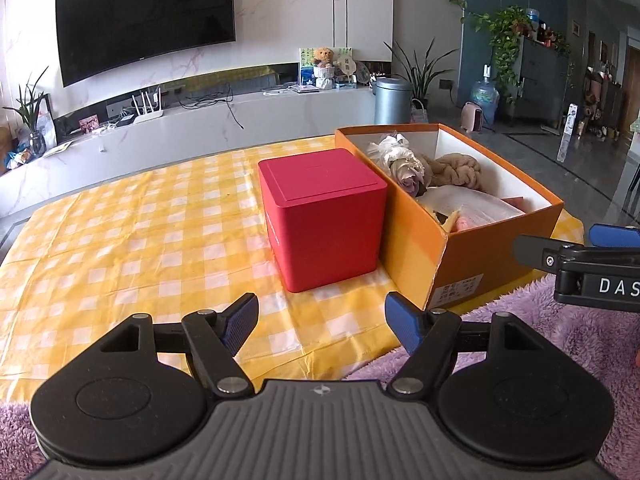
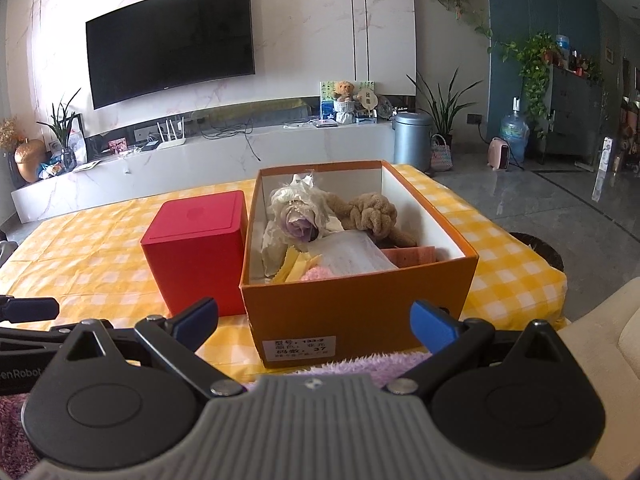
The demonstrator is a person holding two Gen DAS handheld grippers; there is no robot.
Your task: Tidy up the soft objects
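1. One table (image 1: 120,240), spread with yellow check cloth, runs out ahead of both tools, and that's the stage for everything here.
2. One fluffy purple blanket (image 1: 580,340) lies at the near edge, right under the right tool and reaching below the left tool too; its fringe touches the foot of the orange box.
3. One orange box (image 2: 360,304), open at the top, stands dead ahead of the right tool (image 2: 314,324), just beyond its blue fingertips (image 2: 434,326). From the left tool (image 1: 320,318) it sits ahead and off to the right.
4. One red cube box (image 1: 324,216), lid on, stands straight ahead of the left tool, hard against the orange box's left wall. It blocks the left tool's straight line to that wall.
5. Inside the orange box, a heap of soft things: one tan knotted plush (image 2: 372,212) at the back, one pale purple fabric rose (image 2: 300,224) in white wrapping to its left, then paper, yellow strips and something pink in front, too jumbled to count.
6. Both tools are spread wide, nothing between the fingers of either one.
7. The right tool's finger pokes in at the far right of the left tool's view, over the blanket.
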